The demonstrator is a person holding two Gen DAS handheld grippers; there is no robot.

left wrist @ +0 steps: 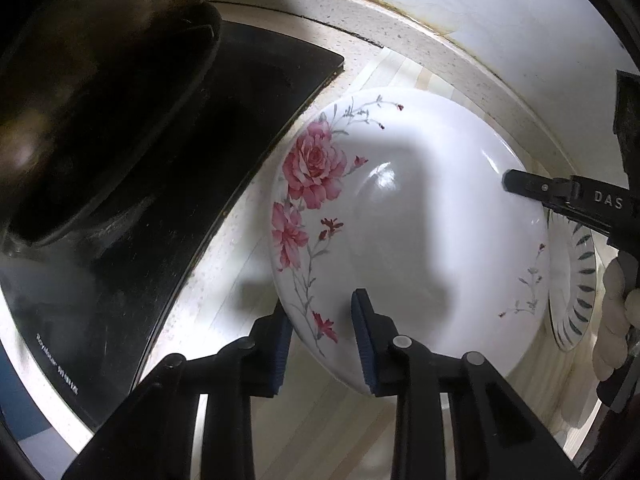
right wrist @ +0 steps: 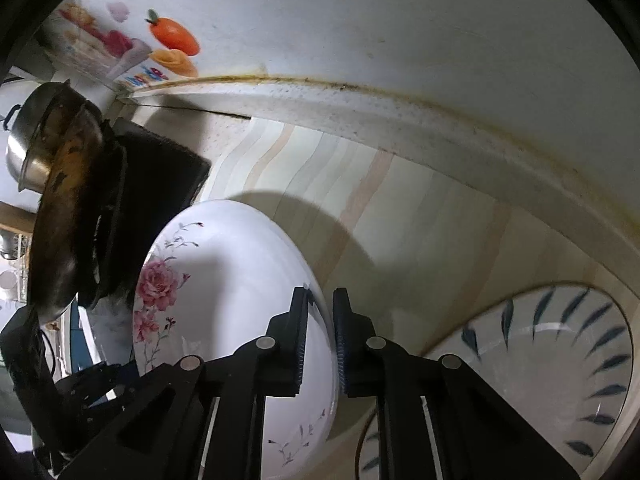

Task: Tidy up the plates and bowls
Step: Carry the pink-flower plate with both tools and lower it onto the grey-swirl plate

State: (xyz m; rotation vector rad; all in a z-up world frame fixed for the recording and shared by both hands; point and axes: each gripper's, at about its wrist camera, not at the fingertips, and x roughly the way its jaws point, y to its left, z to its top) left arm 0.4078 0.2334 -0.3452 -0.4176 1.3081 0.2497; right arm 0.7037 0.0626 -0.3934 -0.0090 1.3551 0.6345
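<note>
Now we hold the rose-patterned plate between both tongs, left tongs and right tongs each clamped on opposite rim edges, with the leaf-rimmed plate just right of the right tongs on the bench.

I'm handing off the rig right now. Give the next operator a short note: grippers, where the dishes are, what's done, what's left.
Left gripper: clamped on the near rim of the rose plate.
Right gripper: clamped on its opposite rim.
The rose plate is held tilted above the counter, next to the black stove.
Leaf-pattern plate lies on the counter to the right.
Done: rose plate gripped by both.
Left: probably stack it with the leaf-pattern plate, then release.
</note>
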